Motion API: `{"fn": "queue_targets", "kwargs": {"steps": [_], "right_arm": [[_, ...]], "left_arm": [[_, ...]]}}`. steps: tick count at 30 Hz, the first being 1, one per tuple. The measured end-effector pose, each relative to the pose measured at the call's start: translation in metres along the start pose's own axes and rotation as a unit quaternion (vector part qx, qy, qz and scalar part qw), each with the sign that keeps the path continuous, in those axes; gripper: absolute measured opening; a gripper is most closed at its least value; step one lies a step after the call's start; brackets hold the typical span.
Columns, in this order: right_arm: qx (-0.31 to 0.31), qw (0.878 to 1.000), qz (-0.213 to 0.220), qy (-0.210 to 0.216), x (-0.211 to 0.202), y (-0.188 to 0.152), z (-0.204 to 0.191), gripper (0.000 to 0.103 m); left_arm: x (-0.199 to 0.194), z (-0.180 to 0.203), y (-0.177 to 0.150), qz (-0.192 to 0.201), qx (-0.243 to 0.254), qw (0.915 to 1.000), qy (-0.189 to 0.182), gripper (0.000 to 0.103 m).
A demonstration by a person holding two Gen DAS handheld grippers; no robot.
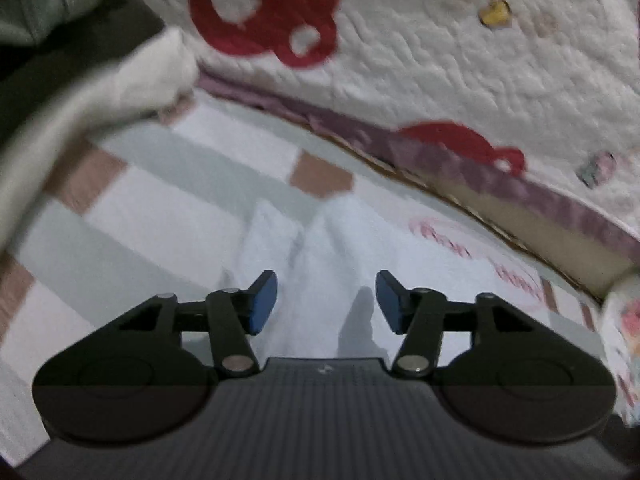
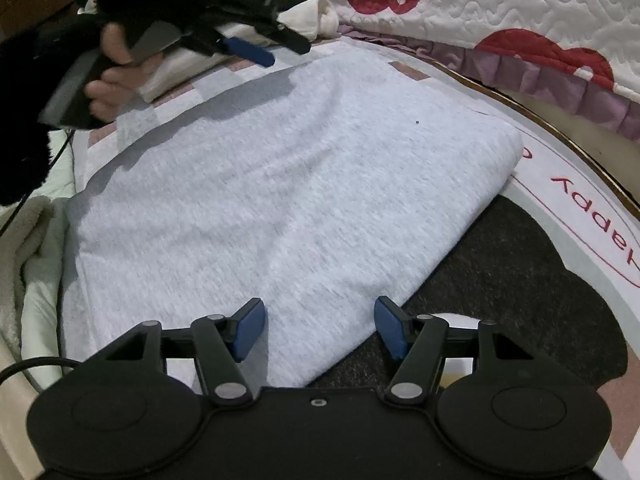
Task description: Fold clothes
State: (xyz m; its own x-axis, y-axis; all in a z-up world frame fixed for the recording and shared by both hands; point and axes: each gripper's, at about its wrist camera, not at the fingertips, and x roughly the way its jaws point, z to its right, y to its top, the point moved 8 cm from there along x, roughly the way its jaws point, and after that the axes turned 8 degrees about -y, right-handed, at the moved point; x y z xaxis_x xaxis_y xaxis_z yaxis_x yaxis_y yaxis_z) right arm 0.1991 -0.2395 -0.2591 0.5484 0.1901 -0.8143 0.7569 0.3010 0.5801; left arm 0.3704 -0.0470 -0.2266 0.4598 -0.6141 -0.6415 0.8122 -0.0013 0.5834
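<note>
Grey garment (image 2: 288,184): lay folded flat on the checked mat (image 2: 404,70), its near right corner over a dark patch of the mat
Left gripper (image 1: 326,300): jaws stood apart over pale cloth, nothing pinched between the blue pads (image 1: 264,300)
Right gripper (image 2: 320,328): jaws spread wide above the garment's near edge, pads clear of the fabric
Hand (image 2: 116,72): gripped the left tool at the garment's far left
Quilt (image 2: 520,4): white with red bears, beyond the mat
</note>
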Motion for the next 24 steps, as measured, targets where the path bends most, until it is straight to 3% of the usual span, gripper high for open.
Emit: {"fn": "queue_targets", "kwargs": {"steps": [4, 5, 6, 8, 10, 11, 12, 14, 15, 17, 18, 19, 22, 24], "right_arm": [[-0.001, 1.000, 0.000, -0.001, 0.001, 0.000, 0.000, 0.067], [-0.001, 1.000, 0.000, -0.001, 0.001, 0.000, -0.001, 0.067], [-0.001, 1.000, 0.000, -0.001, 0.001, 0.000, -0.001, 0.067], [-0.001, 1.000, 0.001, -0.001, 0.001, 0.000, -0.001, 0.067], [-0.002, 1.000, 0.001, -0.001, 0.002, -0.001, -0.001, 0.067], [-0.002, 1.000, 0.001, -0.001, 0.002, -0.001, -0.001, 0.068], [-0.002, 1.000, 0.001, -0.002, 0.002, -0.001, -0.001, 0.068], [-0.003, 1.000, 0.001, -0.002, 0.002, -0.001, -0.003, 0.069], [-0.003, 1.000, 0.001, -0.002, 0.002, -0.001, -0.003, 0.069], [-0.003, 1.000, 0.001, -0.003, 0.002, -0.001, -0.004, 0.069], [-0.004, 1.000, 0.001, -0.003, 0.002, -0.001, -0.004, 0.069], [-0.004, 1.000, 0.001, -0.003, 0.002, -0.001, -0.004, 0.069], [-0.004, 1.000, 0.000, -0.004, 0.002, -0.001, -0.005, 0.069], [-0.005, 1.000, 0.000, -0.004, 0.002, -0.001, -0.005, 0.069]], "left_arm": [[0.014, 0.011, -0.021, -0.052, 0.044, 0.9976, 0.013, 0.067], [0.018, 0.016, -0.025, -0.068, 0.061, 0.9958, 0.011, 0.051], [0.021, 0.020, -0.028, -0.084, 0.081, 0.9930, 0.017, 0.025], [0.022, 0.028, -0.028, -0.092, 0.120, 0.9872, 0.050, 0.021], [0.016, 0.039, -0.018, -0.068, 0.148, 0.9828, 0.088, 0.015], [0.011, 0.045, -0.013, -0.048, 0.175, 0.9763, 0.118, 0.011], [0.003, 0.054, -0.007, -0.015, 0.219, 0.9616, 0.165, 0.004], [-0.014, 0.069, 0.004, 0.039, 0.288, 0.9250, 0.245, 0.004], [-0.016, 0.066, 0.006, 0.039, 0.275, 0.9283, 0.247, 0.006], [-0.016, 0.053, 0.006, 0.032, 0.187, 0.9635, 0.189, 0.007], [-0.016, 0.051, 0.005, 0.032, 0.151, 0.9764, 0.151, 0.007], [-0.015, 0.051, 0.003, 0.031, 0.133, 0.9836, 0.118, 0.007], [-0.003, 0.056, 0.000, 0.008, 0.119, 0.9909, 0.063, 0.022], [0.012, 0.050, 0.003, -0.006, 0.099, 0.9921, 0.077, 0.044]]}}
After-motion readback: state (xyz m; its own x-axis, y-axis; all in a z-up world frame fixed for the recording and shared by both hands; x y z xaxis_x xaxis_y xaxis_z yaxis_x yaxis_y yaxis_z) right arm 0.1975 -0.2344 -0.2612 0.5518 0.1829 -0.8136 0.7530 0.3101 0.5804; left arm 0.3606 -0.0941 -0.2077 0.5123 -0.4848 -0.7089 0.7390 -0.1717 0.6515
